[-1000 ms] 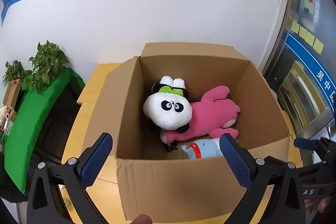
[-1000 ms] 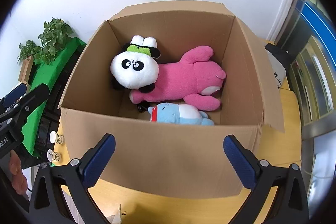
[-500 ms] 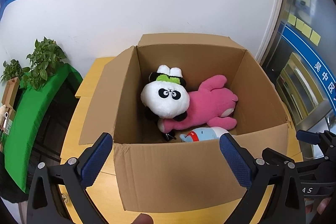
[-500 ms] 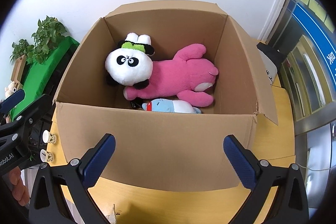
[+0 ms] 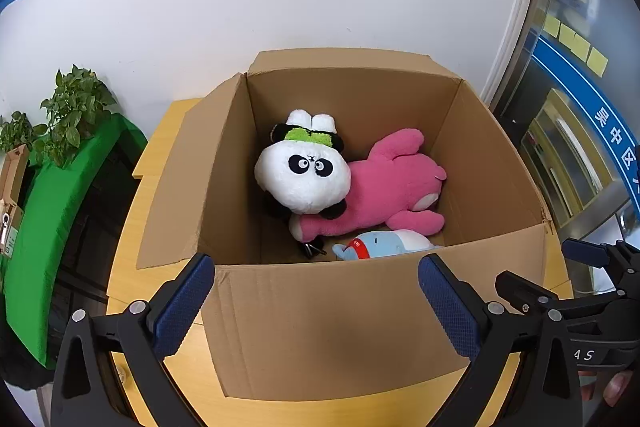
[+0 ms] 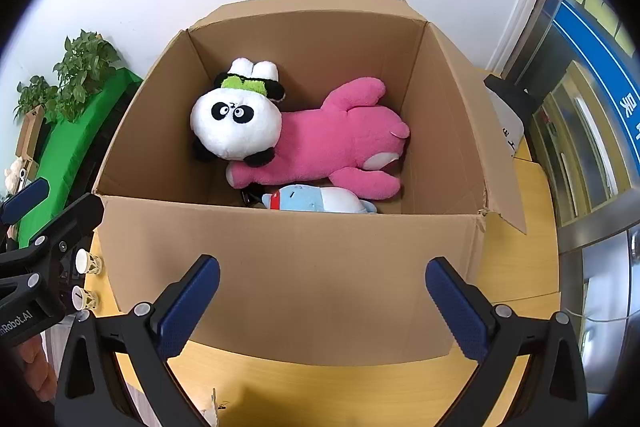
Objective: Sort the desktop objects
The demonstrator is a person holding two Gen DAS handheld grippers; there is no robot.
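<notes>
An open cardboard box (image 5: 352,323) (image 6: 288,267) stands on a yellow wooden table (image 5: 124,259). Inside lie a panda plush (image 5: 304,175) (image 6: 236,123), a pink plush (image 5: 392,187) (image 6: 340,139) and a small blue and white plush (image 5: 380,245) (image 6: 316,199). My left gripper (image 5: 316,299) is open and empty, in front of the box's near wall. My right gripper (image 6: 324,303) is open and empty, also before the near wall. Each gripper shows at the edge of the other's view.
A green cloth-covered stand (image 5: 44,219) with potted plants (image 5: 72,111) is on the left. Two small white cups (image 6: 86,279) sit left of the box. A white and black bag (image 6: 508,115) stands behind the box on the right. A white wall is behind.
Both grippers have drawn back and up from the box. The box looks smaller and lower in both views. The toys have not moved.
</notes>
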